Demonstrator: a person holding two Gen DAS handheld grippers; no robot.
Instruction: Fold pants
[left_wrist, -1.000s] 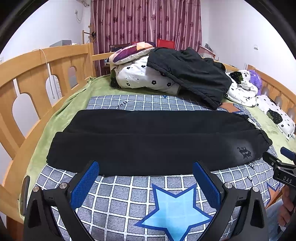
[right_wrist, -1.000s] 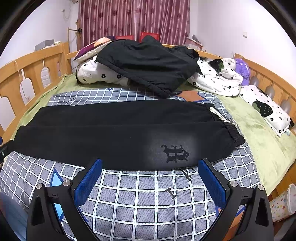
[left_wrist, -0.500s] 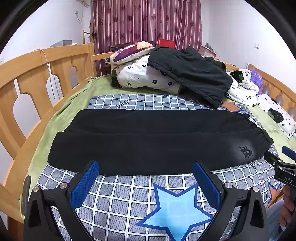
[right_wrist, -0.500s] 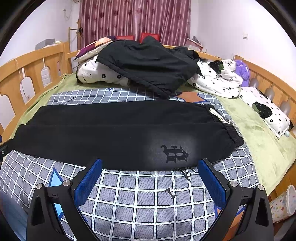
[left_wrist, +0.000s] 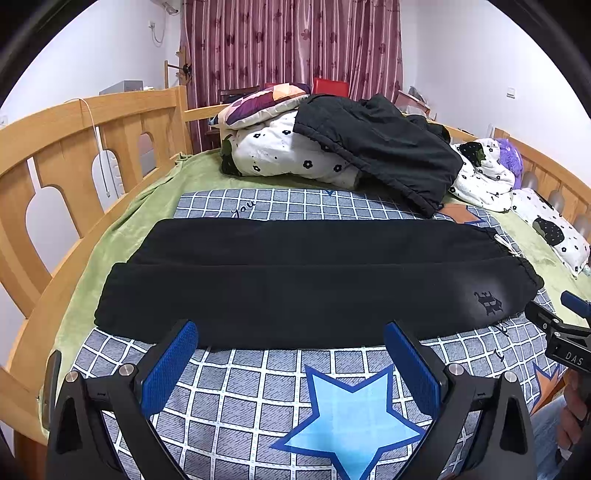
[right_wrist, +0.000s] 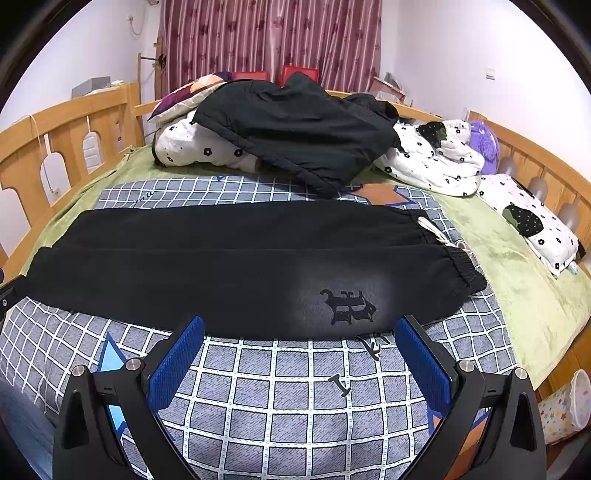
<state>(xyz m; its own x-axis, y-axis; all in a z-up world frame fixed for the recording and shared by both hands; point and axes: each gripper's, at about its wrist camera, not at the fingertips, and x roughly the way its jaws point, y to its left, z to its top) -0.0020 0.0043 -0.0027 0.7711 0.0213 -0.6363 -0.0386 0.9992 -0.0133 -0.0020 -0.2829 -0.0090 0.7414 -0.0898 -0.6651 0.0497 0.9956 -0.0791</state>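
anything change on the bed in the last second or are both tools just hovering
Almost nothing changed. The left tool and right tool both stay open and empty, short of the near edge of the black pants; the views shift only slightly. Nothing was gripped or released. The pants stay flat, one leg over the other, on the checked blanket, waistband to the right, and the dark jacket stays on the bedding behind.
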